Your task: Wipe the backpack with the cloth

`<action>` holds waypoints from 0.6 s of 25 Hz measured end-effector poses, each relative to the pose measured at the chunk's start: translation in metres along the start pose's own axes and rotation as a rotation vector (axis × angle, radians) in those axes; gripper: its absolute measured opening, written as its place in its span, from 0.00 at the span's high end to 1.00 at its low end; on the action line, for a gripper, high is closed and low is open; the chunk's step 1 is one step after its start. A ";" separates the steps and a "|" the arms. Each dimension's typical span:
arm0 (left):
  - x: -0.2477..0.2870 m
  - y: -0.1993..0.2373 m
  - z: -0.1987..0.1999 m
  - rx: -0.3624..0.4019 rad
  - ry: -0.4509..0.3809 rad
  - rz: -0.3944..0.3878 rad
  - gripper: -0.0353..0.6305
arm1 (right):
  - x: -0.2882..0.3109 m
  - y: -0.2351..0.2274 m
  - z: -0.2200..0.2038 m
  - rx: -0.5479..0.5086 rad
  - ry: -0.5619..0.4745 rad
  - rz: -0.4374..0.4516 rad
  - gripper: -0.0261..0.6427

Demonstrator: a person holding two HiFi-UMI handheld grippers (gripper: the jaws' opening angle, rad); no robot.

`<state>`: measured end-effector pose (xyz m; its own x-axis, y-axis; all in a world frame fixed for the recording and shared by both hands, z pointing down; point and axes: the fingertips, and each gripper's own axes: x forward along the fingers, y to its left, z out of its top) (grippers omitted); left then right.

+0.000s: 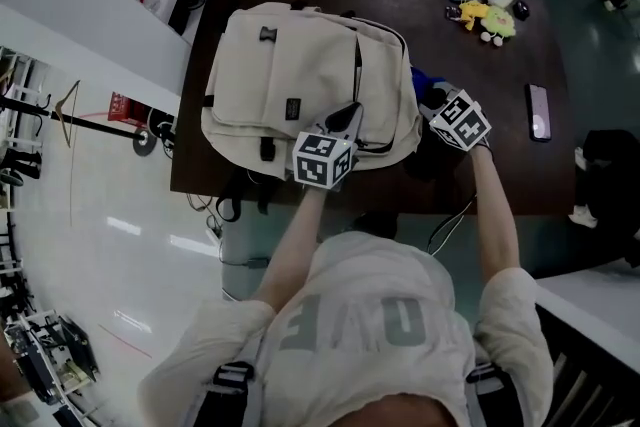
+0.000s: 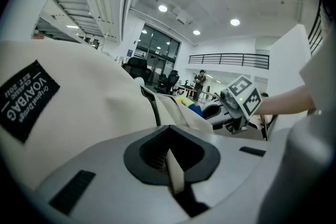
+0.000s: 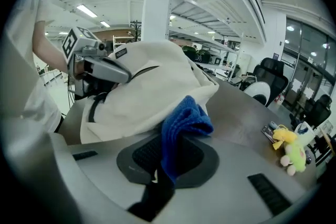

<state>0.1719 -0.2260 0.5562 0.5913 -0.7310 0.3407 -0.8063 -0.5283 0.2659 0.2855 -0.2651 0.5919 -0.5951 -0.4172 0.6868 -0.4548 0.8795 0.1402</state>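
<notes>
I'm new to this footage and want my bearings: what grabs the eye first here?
The big cream backpack lying flat on the dark table dominates. The right tool clamps a bright blue cloth at the backpack's right edge, while the left tool pinches its cream fabric. A yellow plush toy sits at the table's far right.

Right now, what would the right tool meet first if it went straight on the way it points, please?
Most likely the side of the backpack: the right tool, shut on the blue cloth, points at its cream fabric just beyond the cloth, though the gap is unclear.
</notes>
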 end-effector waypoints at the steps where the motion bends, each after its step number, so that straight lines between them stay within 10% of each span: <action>1: 0.000 0.000 0.001 -0.001 -0.004 -0.004 0.94 | -0.004 0.007 -0.002 -0.011 0.004 -0.010 0.90; 15: -0.002 -0.003 0.002 0.014 -0.014 -0.019 0.94 | -0.037 0.080 -0.022 -0.033 0.067 -0.090 0.90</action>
<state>0.1729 -0.2241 0.5533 0.6059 -0.7271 0.3227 -0.7954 -0.5478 0.2591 0.2853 -0.1742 0.5933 -0.5070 -0.4793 0.7164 -0.4814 0.8469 0.2260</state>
